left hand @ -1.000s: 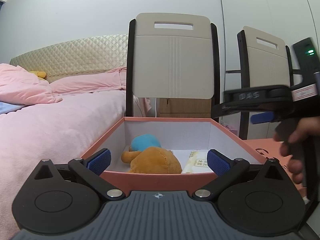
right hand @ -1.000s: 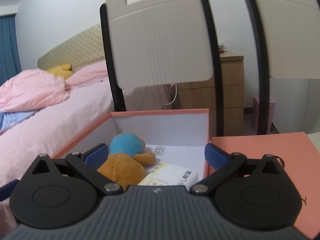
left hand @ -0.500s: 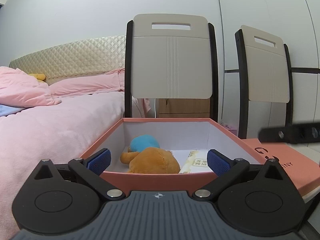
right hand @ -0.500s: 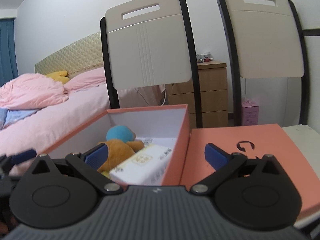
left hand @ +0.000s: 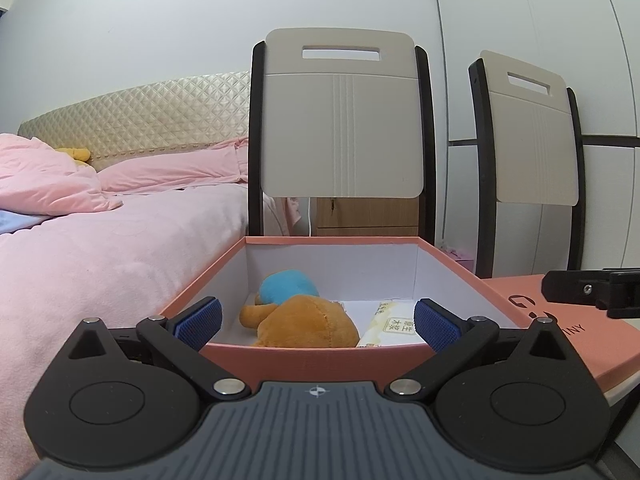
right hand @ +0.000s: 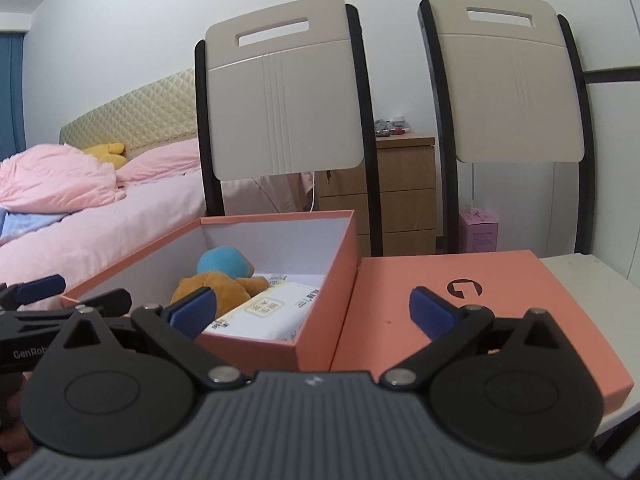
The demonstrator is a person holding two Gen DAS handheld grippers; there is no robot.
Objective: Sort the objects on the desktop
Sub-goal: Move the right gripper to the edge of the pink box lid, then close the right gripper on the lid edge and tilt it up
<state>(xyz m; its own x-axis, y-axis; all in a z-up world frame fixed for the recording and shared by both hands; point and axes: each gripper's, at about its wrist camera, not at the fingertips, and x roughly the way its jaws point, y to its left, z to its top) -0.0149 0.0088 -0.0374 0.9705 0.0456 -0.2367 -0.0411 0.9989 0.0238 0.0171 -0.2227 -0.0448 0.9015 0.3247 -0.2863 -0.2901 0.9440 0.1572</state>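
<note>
An open salmon box [left hand: 320, 360] [right hand: 320, 320] holds an orange and blue plush toy [left hand: 304, 316] [right hand: 220, 280] and a white tissue pack [left hand: 394, 326] [right hand: 272, 316]. Its salmon lid [right hand: 460, 312] [left hand: 560, 328] lies flat to the right of it. My left gripper [left hand: 316, 322] is open and empty just before the box's near wall. My right gripper [right hand: 312, 312] is open and empty, straddling the box's right wall and the lid. The tip of the right gripper shows at the right of the left wrist view [left hand: 592, 288].
Two beige chairs [left hand: 340, 120] [right hand: 512, 80] stand behind the table. A pink bed [left hand: 100, 220] lies to the left. A wooden drawer unit [right hand: 400, 188] stands behind the chairs. The white table edge [right hand: 580, 276] shows right of the lid.
My right gripper has drawn back out of the box and shifted right, so the lid now fills its right side. The left gripper has barely moved.
</note>
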